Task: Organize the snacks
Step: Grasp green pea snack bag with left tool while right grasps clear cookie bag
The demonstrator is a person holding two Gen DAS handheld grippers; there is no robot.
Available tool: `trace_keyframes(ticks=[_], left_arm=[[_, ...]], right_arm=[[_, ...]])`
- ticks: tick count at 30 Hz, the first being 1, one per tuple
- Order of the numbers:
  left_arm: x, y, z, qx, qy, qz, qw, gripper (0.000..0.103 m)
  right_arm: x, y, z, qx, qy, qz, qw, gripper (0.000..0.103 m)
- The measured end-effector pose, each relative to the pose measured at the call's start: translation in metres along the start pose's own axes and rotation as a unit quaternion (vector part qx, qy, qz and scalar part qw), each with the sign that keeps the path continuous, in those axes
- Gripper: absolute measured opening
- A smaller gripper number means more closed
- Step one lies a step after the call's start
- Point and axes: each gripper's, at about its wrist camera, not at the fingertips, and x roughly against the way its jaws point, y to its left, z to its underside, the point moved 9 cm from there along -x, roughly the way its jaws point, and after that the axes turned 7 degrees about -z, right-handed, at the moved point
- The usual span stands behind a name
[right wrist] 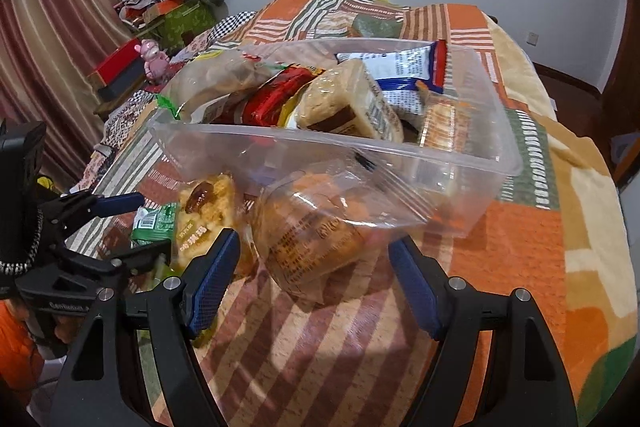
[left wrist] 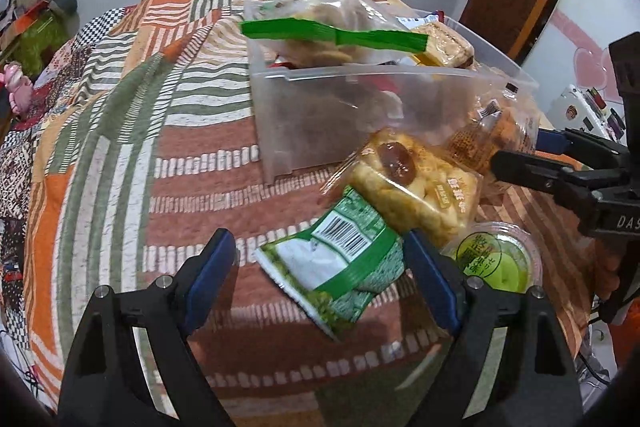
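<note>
A green snack packet (left wrist: pixel 336 267) lies flat on the patchwork quilt, and my left gripper (left wrist: pixel 322 267) stands open around it, its right pad close to the packet's edge. Beside the packet lie a yellow puffed-rice cake pack (left wrist: pixel 412 183) and a green jelly cup (left wrist: pixel 496 259). My right gripper (right wrist: pixel 314 279) is open around a clear bag of brown baked snacks (right wrist: pixel 312 239) that leans on the clear plastic bin (right wrist: pixel 400 143). The bin holds several snack packs. Each view shows the other gripper: the right gripper (left wrist: pixel 532 155) and the left gripper (right wrist: pixel 136 227).
The quilt (left wrist: pixel 160 155) covers a rounded surface that falls away at the edges. A bag with a green clip (left wrist: pixel 336 35) sticks out of the bin (left wrist: pixel 360 75). Boxes and a pink toy (right wrist: pixel 154 61) sit at the far left by a curtain.
</note>
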Motion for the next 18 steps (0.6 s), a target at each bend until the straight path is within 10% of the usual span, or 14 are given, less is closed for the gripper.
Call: trace_keyframes(ticks=[8,18], left_arm=[[0.001,-0.008,0.004,-0.004,-0.004,0.011,0.9999,0.062],[0.030,-0.019,0.010,-0.015,-0.025,0.012,0.9995,0.026]], right_arm=[[-0.004,0.002,0.000,-0.004,0.004,-0.013,1.000,0.047],[0.012,0.005,0.003,-0.001,-0.012,-0.013,1.000,0.039]])
